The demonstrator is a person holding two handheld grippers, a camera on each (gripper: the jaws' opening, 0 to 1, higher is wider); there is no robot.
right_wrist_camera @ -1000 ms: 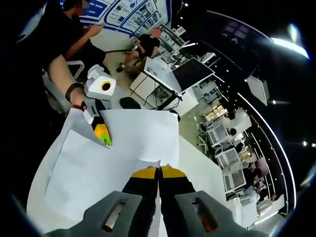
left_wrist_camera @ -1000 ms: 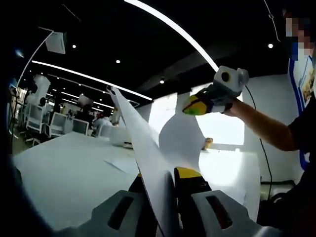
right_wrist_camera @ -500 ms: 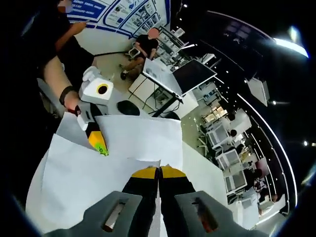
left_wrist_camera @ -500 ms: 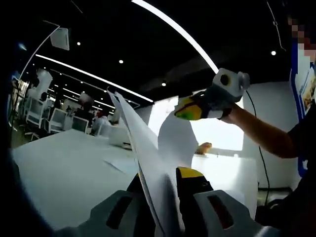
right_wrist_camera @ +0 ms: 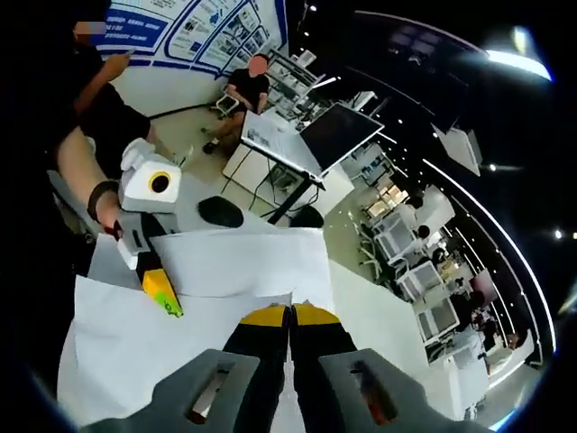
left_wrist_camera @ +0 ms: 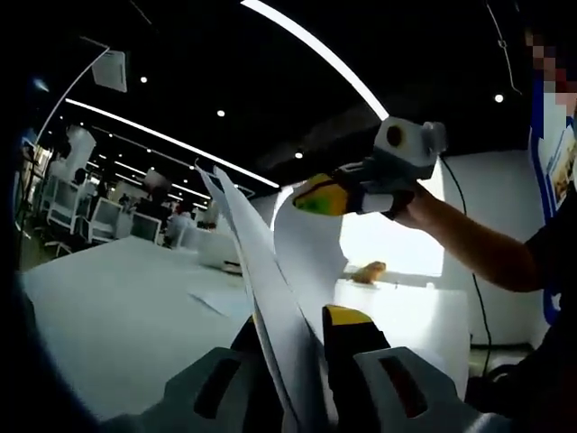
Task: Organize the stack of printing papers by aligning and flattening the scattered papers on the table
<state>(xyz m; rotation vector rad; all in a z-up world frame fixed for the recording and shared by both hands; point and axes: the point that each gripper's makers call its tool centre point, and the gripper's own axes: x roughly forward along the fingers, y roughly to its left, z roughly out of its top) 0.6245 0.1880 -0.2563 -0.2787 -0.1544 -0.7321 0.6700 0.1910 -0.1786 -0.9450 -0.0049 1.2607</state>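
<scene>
Table: a wide white table [left_wrist_camera: 117,316] stretches under the raised sheets in the left gripper view, with one loose sheet [left_wrist_camera: 221,302] lying flat on it.
Papers: the stack of printing papers [right_wrist_camera: 225,298] is lifted off the table, held on edge and curling between the two grippers; in the left gripper view the sheets [left_wrist_camera: 270,289] rise steeply from the jaws.
Left gripper: the left gripper [left_wrist_camera: 302,325] is clamped on the lower edge of the papers, jaws pressed against the sheets; it also appears in the right gripper view [right_wrist_camera: 162,298], biting the far edge.
Right gripper: the right gripper [right_wrist_camera: 290,314] has its jaws closed tight on the near edge of the papers; in the left gripper view [left_wrist_camera: 315,194] it grips the top of the curled sheets.
Background: office desks and a monitor [right_wrist_camera: 338,135] stand behind.
</scene>
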